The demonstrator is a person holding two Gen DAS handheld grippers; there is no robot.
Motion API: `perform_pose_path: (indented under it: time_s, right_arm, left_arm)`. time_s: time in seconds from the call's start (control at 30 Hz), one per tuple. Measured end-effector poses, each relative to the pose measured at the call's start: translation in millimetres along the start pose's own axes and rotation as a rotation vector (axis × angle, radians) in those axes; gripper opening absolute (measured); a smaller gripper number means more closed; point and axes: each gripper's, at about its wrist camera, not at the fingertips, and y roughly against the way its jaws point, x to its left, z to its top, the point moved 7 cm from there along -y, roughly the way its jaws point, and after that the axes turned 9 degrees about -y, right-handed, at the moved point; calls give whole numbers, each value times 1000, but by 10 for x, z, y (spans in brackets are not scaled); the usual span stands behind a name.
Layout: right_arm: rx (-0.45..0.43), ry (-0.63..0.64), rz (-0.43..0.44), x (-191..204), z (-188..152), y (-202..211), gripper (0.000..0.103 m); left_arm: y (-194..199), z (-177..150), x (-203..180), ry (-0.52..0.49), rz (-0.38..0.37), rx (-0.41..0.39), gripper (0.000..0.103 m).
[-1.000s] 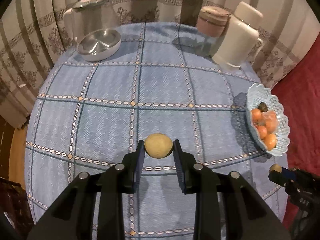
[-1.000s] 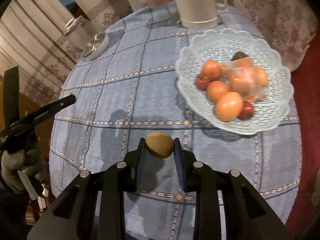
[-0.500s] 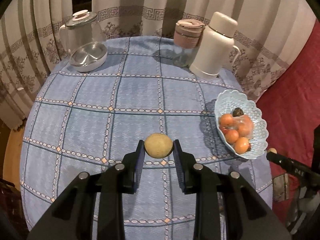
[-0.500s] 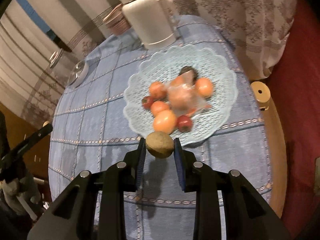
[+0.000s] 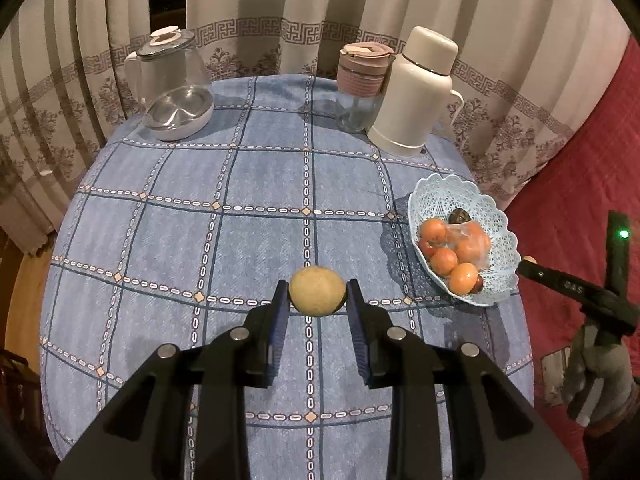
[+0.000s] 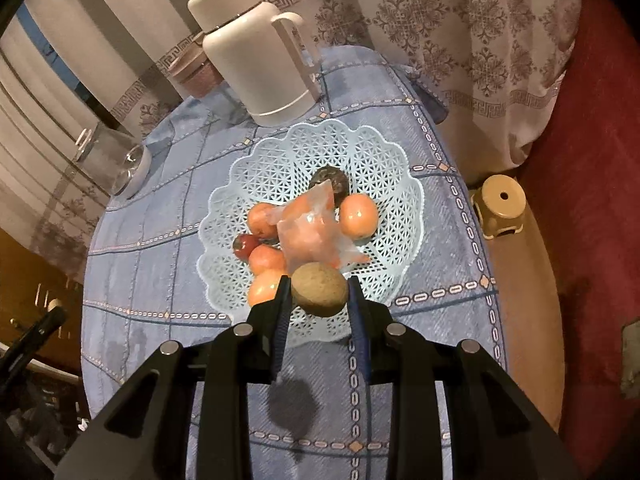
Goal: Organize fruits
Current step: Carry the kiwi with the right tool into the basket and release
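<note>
The left gripper (image 5: 317, 300) was clamped on a yellow-tan round fruit (image 5: 317, 290), both pads pressing its sides, held above the blue checked tablecloth (image 5: 224, 240) well to the left of the basket (image 5: 496, 220). The right gripper (image 6: 318, 298) was pinching a brownish round fruit (image 6: 319, 289) in the same manner, poised over the near rim of the basket (image 6: 380, 160). The basket, pale blue lattice plastic, held orange fruits (image 6: 358, 216), a small red fruit (image 6: 245, 246), a dark fruit (image 6: 332, 180) at its far side and a clear plastic bag (image 6: 312, 232). Behind the basket stood a white thermos jug (image 6: 256, 64). Further left of the jug were a lidded cup (image 5: 362, 84) and a glass kettle (image 5: 174, 88).
</note>
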Motion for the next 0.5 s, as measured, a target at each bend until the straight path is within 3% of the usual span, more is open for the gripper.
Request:
perform_pose_path:
  time_s: [0.4,0.5]
  right_arm:
    - [37,29,-60,-78,32,-330,29]
    - [39,21,-67,-109,25,-346,35]
  left_arm:
    - [100,-47,48,27,13,-17,29]
    - [103,-51,50,31,13,-19,29]
